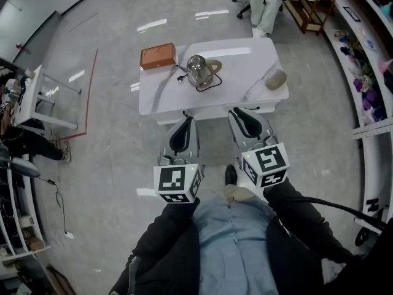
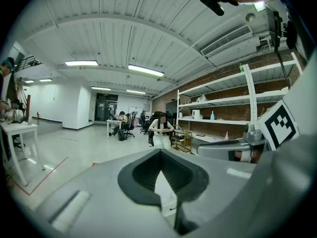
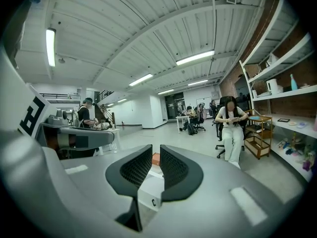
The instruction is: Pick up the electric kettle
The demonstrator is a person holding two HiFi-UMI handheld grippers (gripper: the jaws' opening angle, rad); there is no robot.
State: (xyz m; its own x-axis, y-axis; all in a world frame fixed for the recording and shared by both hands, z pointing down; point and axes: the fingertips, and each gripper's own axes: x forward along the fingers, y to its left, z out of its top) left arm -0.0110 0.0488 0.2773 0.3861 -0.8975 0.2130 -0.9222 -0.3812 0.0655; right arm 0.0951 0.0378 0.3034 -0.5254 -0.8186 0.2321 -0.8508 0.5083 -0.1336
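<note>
Head view: the shiny steel electric kettle (image 1: 198, 71) stood on the white rectangular table (image 1: 245, 60), well ahead of both grippers.

Left gripper view: the left gripper (image 2: 159, 152) had its tips together and held nothing.

Right gripper view: the right gripper (image 3: 156, 155) was parted by a narrow slit, with nothing in it.

The kettle looked rigid, slick and possibly heavy, so its handle seemed the surest hold.
</note>
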